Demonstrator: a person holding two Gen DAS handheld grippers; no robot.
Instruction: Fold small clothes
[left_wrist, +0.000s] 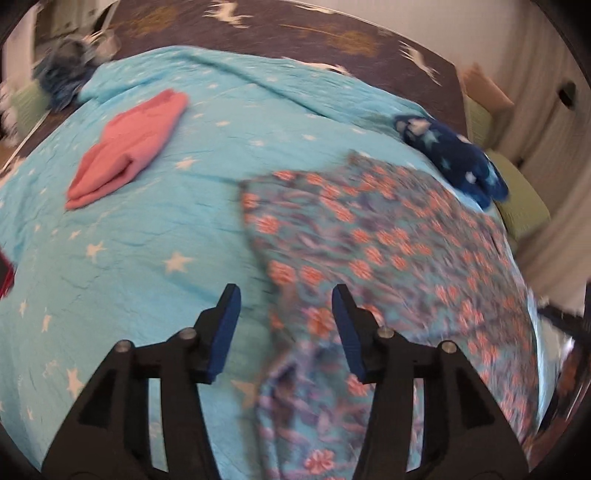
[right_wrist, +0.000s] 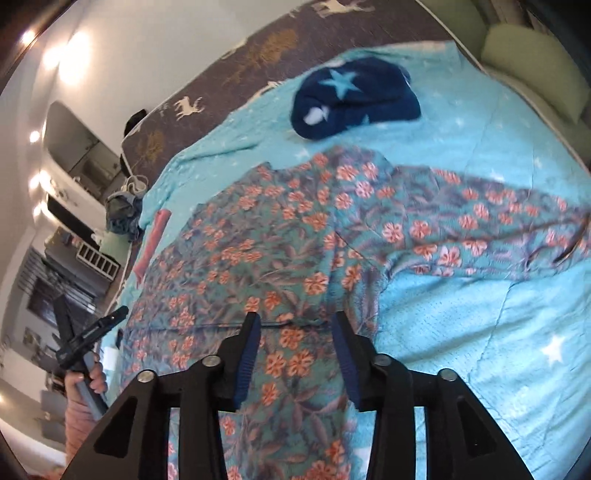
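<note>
A floral garment (left_wrist: 388, 236) with orange flowers lies spread on a light blue star blanket (left_wrist: 147, 240). My left gripper (left_wrist: 284, 295) hovers open over its left edge, with nothing pressed between the blue pads. In the right wrist view the same floral garment (right_wrist: 277, 240) stretches out with a sleeve to the right. My right gripper (right_wrist: 295, 319) stands open just above its near part, holding nothing. A folded pink garment (left_wrist: 129, 147) rests at the far left. A navy garment with stars (left_wrist: 454, 158) sits bunched at the blanket's far right.
The blanket (right_wrist: 480, 314) covers a dark bedspread with deer figures (left_wrist: 295, 29). A heap of bluish clothes (right_wrist: 123, 214) sits at the bed's far corner. Green cushions (right_wrist: 535, 66) lie beyond the bed edge. A hand (right_wrist: 92, 380) holds the left gripper's handle at the left.
</note>
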